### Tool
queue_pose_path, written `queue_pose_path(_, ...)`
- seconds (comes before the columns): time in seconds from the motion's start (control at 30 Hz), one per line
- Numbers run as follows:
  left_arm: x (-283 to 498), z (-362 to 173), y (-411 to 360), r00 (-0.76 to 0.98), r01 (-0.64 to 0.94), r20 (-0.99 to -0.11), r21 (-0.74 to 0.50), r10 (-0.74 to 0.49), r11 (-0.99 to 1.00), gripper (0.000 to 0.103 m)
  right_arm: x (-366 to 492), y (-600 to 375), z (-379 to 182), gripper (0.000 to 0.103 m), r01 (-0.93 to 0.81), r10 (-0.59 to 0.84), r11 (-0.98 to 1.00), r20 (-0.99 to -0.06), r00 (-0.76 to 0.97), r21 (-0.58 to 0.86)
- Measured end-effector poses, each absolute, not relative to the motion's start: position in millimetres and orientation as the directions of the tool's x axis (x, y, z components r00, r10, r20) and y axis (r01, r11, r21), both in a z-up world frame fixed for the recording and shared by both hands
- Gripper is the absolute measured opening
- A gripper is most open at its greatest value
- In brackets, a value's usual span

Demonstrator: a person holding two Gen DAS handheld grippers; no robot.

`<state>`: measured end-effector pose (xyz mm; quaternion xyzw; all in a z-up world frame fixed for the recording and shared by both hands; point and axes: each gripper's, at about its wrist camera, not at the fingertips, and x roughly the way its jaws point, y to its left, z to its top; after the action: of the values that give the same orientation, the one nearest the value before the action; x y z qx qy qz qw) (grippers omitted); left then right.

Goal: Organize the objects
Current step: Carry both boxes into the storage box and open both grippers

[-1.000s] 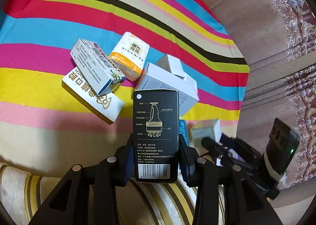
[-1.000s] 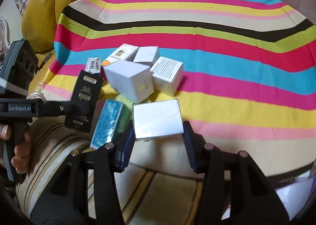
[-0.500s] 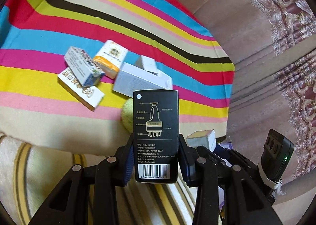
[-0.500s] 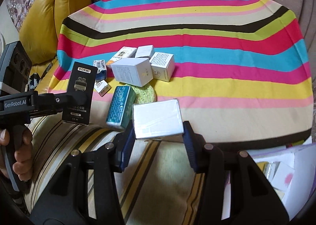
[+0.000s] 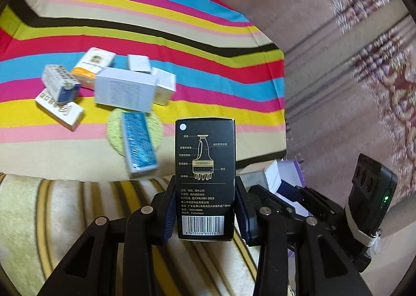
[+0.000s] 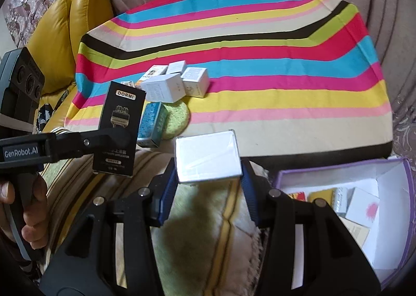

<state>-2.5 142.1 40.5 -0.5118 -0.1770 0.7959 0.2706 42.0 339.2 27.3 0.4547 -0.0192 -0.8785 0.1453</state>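
Striped cloth (image 5: 135,36) over a sofa seat, left wrist view: cluster of small boxes (image 5: 122,88) lying on it, blue box (image 5: 139,146) across a round green pad (image 5: 117,135). Left tongs (image 5: 205,214) clamped on an upright black box (image 5: 205,179), barcode lowest. Right tongs' body at lower right.

Right wrist view: same cloth (image 6: 260,62), yellow cushion (image 6: 65,33) at left. Right tongs (image 6: 208,192) partly open, gripping a white box (image 6: 206,157). Purple-edged carton (image 6: 390,166) at lower right, several packets inside. Hand (image 6: 31,218) on the left tongs' handle, black box raised beside the blue one.
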Motion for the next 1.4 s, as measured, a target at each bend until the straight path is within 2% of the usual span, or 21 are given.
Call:
queue_pose_path(0.63,27.5,41.5,243.4,-0.199,-0.467,-0.77,-0.469,0.606,-0.75,0.04,96.6,430.0,47.0,0.051,-0.046,-0.023,-0.997,-0.788,-0.615,0.065)
queue_pose_path(1.2,51.3,30.7,303.2,-0.019,-0.605,-0.776,-0.493,0.631,-0.625,0.04,111.4,465.2,49.5,0.051,-0.199,0.158,-0.979,-0.791,-0.591,-0.047)
queue_pose_path(1.37,53.5,27.0,310.4,0.011,-0.616,-0.786,-0.492,0.618,-0.615,0.045,110.4,467.7,50.1,0.053,-0.215,0.168,-0.976,-0.792,-0.587,-0.048)
queue_pose_path(1.4,53.1,26.9,310.3,0.017,-0.62,-0.786,-0.493,0.618,-0.61,0.048,110.1,467.8,49.7,0.057,-0.215,0.166,-0.975,-0.792,-0.587,-0.045)
